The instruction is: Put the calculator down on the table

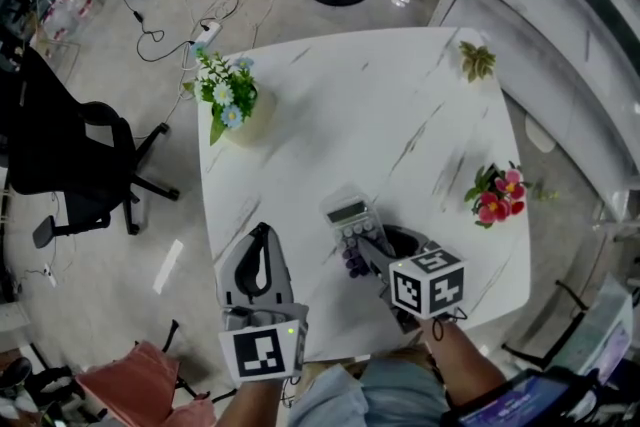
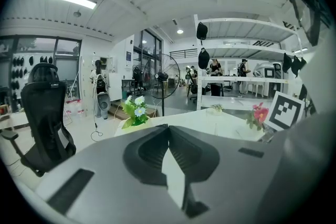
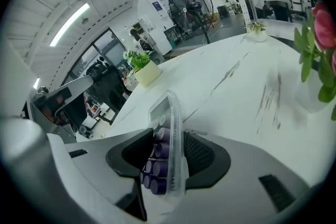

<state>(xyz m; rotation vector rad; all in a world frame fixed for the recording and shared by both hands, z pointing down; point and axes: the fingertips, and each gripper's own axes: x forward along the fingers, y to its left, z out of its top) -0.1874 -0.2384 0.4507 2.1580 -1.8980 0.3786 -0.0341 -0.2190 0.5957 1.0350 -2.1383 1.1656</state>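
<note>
The calculator [image 1: 352, 218], clear-cased with purple keys, is at the near middle of the white table [image 1: 330, 115]. In the right gripper view the calculator [image 3: 166, 128] stands on edge between the jaws, screen end pointing away. My right gripper [image 1: 362, 250] is open around it: its keyed face stands clear of the left pad, while its back is close to the right pad. My left gripper [image 1: 260, 235] hovers to the left of the calculator, over the table's near left part. In its own view the left gripper [image 2: 168, 127] is shut, tips together and nothing between them.
A pot of white and blue flowers [image 1: 228, 105] stands at the table's far left, a small green plant [image 1: 477, 60] at the far right corner, and pink flowers [image 1: 497, 197] at the right edge. A black office chair [image 1: 60, 155] stands on the floor at left.
</note>
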